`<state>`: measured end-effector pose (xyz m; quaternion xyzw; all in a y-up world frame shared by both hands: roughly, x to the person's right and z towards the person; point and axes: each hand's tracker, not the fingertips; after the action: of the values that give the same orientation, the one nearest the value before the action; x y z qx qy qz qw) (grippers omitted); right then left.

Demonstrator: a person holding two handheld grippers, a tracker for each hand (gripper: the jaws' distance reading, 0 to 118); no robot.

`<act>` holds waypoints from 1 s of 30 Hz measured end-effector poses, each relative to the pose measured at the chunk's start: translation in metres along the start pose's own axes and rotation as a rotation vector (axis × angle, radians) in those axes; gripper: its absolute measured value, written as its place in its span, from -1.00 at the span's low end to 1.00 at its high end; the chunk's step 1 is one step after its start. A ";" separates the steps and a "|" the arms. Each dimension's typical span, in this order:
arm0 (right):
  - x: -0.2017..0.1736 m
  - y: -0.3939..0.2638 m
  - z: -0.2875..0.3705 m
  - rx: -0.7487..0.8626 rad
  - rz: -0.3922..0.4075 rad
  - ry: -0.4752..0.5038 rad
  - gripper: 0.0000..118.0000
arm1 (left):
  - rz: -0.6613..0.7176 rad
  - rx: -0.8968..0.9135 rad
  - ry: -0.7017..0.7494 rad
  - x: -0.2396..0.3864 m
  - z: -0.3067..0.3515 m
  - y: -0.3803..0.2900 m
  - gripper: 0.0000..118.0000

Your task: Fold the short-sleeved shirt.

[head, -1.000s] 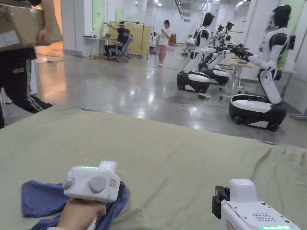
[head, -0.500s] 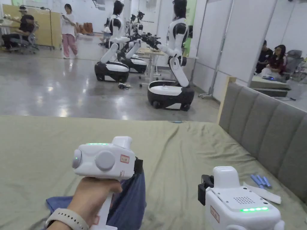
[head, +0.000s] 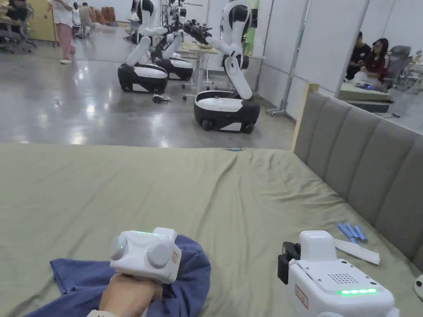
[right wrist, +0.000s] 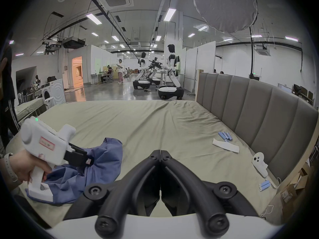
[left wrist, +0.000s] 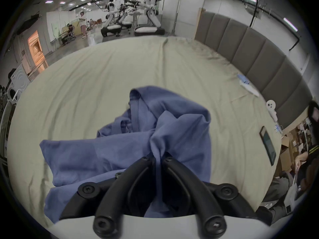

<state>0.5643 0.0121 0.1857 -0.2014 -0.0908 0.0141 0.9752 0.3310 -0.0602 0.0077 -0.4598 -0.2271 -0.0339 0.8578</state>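
Crumpled blue short-sleeved shirt (left wrist: 138, 149) bunched in left gripper (left wrist: 158, 158) (jaws pinching a fold), leftward of empty, closed right gripper (right wrist: 160, 154).

Blue tubes (head: 350, 231) and a white strip (head: 357, 251) lay on my bed (head: 231, 194) near the headboard (head: 363, 165); robots (head: 225, 108) stood beyond.
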 end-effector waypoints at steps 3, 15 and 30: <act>-0.011 0.000 0.003 -0.004 -0.001 0.025 -1.00 | -0.013 0.152 -0.045 -0.002 0.047 -0.010 0.65; -0.095 -0.022 0.026 -0.010 -0.006 0.191 -1.00 | -0.007 0.267 0.136 -0.047 0.164 -0.173 -0.92; -0.126 -0.026 0.016 -0.042 0.059 0.236 -1.00 | 0.414 0.027 0.175 -0.278 0.162 -0.183 0.55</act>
<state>0.4370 -0.0141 0.1886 -0.2245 0.0302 0.0173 0.9738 -0.0248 -0.0769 0.1094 -0.4804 -0.0528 0.1063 0.8690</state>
